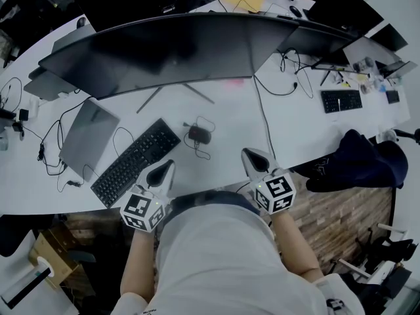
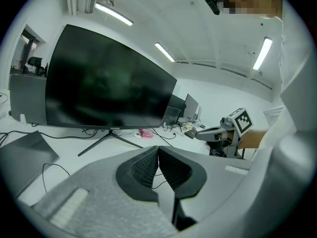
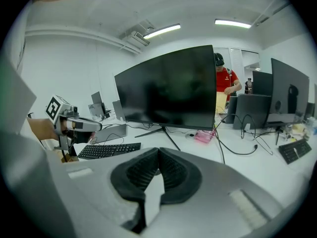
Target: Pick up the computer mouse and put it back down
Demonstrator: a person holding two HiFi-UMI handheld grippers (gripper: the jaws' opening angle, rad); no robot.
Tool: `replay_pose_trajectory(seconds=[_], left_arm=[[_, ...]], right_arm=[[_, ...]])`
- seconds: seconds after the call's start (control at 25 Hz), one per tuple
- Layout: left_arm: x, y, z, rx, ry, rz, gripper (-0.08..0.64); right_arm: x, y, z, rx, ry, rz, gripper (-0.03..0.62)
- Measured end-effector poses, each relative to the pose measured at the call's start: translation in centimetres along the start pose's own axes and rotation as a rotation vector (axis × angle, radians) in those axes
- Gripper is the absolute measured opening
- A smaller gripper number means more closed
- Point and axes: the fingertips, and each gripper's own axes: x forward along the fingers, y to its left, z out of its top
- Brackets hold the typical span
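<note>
White worktop [image 1: 230, 120] curves across the head view above a wood-plank floor [image 1: 341, 218]. One dark computer mouse [image 1: 200, 135] lies near the middle of it, its cable looped close around it, and neither gripper touches it. A black keyboard [image 1: 136, 161] sits near the mouse at 8 o'clock. A second, smaller keyboard [image 1: 341, 100] lies well apart at 3 o'clock, making two. One closed grey laptop [image 1: 88, 136] rests at 9 o'clock, beyond the first keyboard. One wide curved monitor [image 1: 177, 48] stands at 12 o'clock on splayed legs. Two grippers hover at the near edge, the left gripper [image 1: 164, 169] at 7 o'clock from the mouse and the right gripper [image 1: 251, 155] at 4 o'clock. Each has its jaws pressed together with nothing between them. One dark bundle of cloth [image 1: 357, 159] sits at the worktop's edge, at 6 o'clock from the smaller keyboard. One person in a red top [image 3: 225, 81] stands behind the monitor in the right gripper view, in a white-walled room.
</note>
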Motion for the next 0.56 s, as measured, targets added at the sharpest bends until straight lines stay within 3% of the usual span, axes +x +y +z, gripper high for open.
replay_pose_trajectory(seconds=[0.56], left_arm=[[0.06, 0.32, 0.47, 0.005, -0.004, 0.011, 0.011]], right_arm=[[0.89, 0.08, 0.35, 0.001, -0.001, 0.023, 0.005]])
